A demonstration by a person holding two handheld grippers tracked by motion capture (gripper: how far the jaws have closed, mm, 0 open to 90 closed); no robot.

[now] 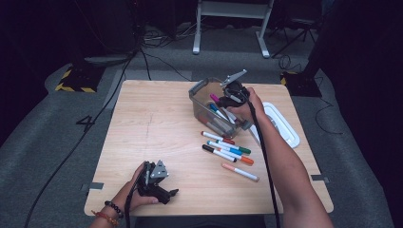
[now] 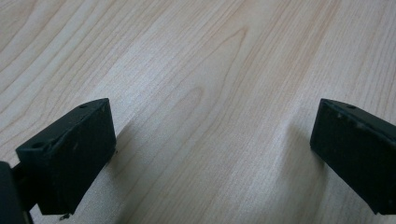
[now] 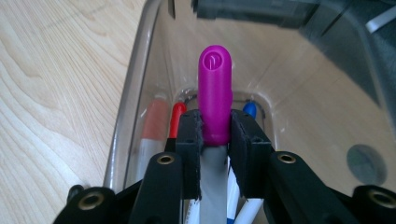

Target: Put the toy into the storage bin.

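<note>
Right gripper (image 3: 215, 135) clamped on magenta-capped marker (image 3: 215, 93) over clear bin (image 1: 202, 90) (markers inside), left gripper (image 2: 210, 154) jaws apart on table (image 2: 196, 70)

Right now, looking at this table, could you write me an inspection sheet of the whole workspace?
Surface: light wooden table, bare at its left half.
Job's things: clear plastic bin with markers inside; purple-capped marker held over it; five loose markers lying on the table in front of the bin.
Clutter: white lid lying flat to the right of the bin.
Grippers: right tongs shut on the purple-capped marker; left tongs open, low over bare wood.
Cables: one black cable trails along the right forearm; more cables on the floor.
Surroundings: grey carpet, white table legs beyond, yellow-black hazard tape.
</note>
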